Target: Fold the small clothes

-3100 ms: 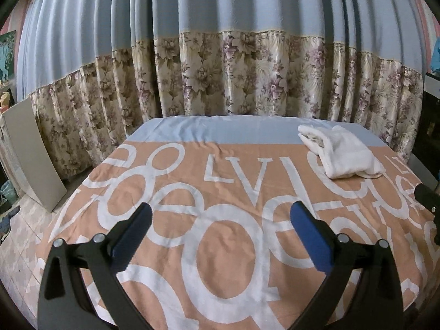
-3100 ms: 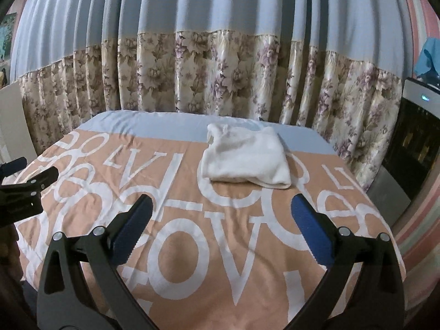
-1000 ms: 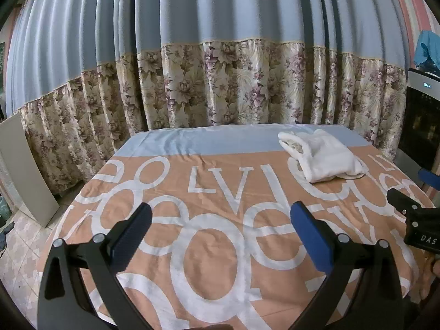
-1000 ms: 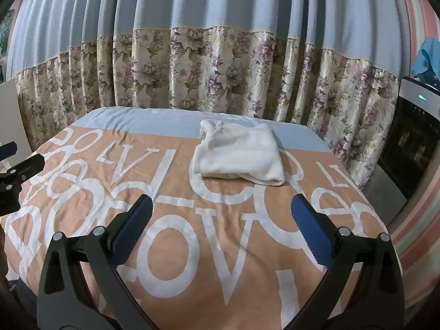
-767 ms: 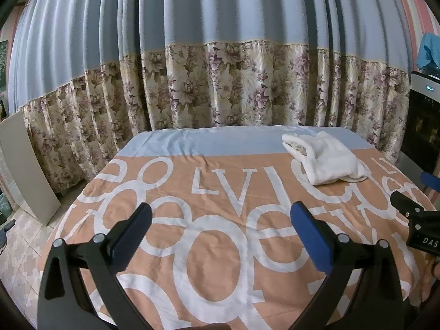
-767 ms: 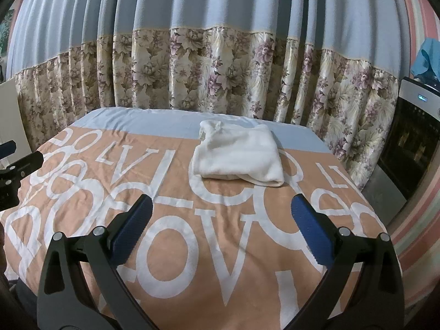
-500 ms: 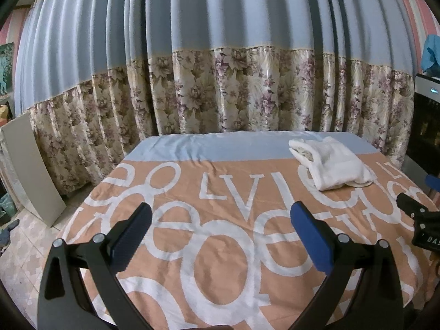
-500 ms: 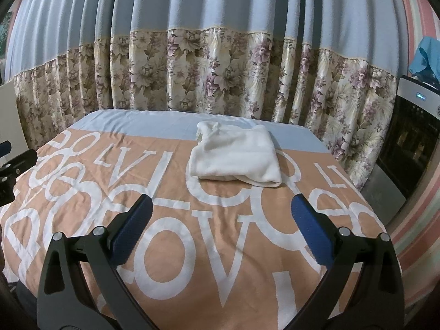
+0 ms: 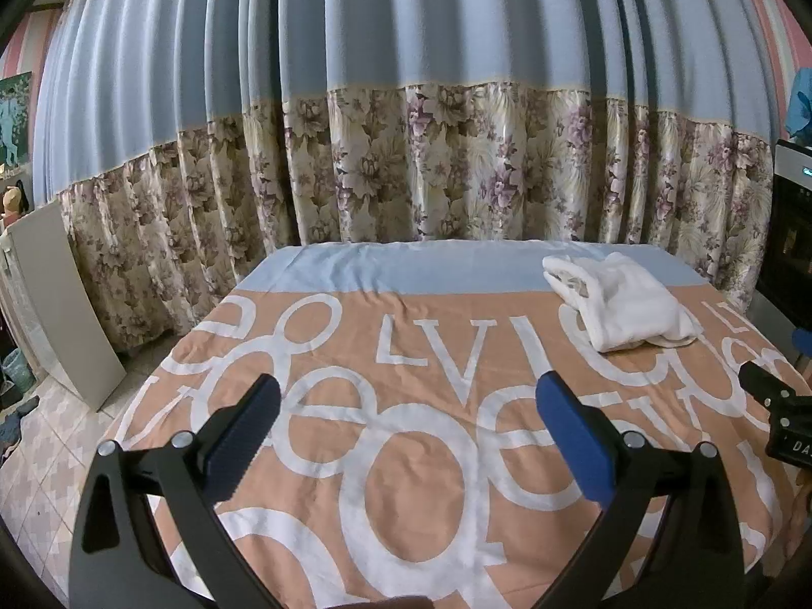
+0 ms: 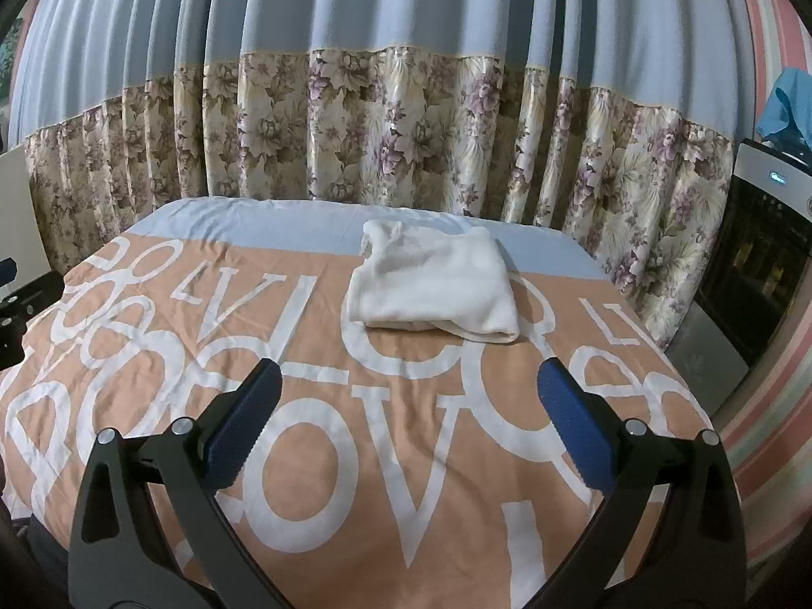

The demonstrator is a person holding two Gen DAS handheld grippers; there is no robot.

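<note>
A folded white garment [image 10: 436, 286] lies on the far right part of the orange bed cover [image 10: 314, 457] with big white letters. In the left wrist view the garment [image 9: 621, 302] is at the far right. My left gripper [image 9: 406, 406] is open and empty above the near middle of the bed. My right gripper [image 10: 406, 401] is open and empty, short of the garment. The right gripper's tip also shows at the right edge of the left wrist view [image 9: 776, 401], and the left gripper's tip shows at the left edge of the right wrist view [image 10: 23, 299].
A blue and floral curtain [image 9: 406, 177] hangs close behind the bed. A white board [image 9: 61, 304] leans at the left over tiled floor [image 9: 51, 446]. A dark appliance [image 10: 756, 264] stands at the right of the bed. A blue sheet strip [image 10: 254, 223] runs along the far edge.
Both grippers stay open and empty. The views have shifted slightly, with the cameras tilting up a little; the garment has not moved on the bed.
</note>
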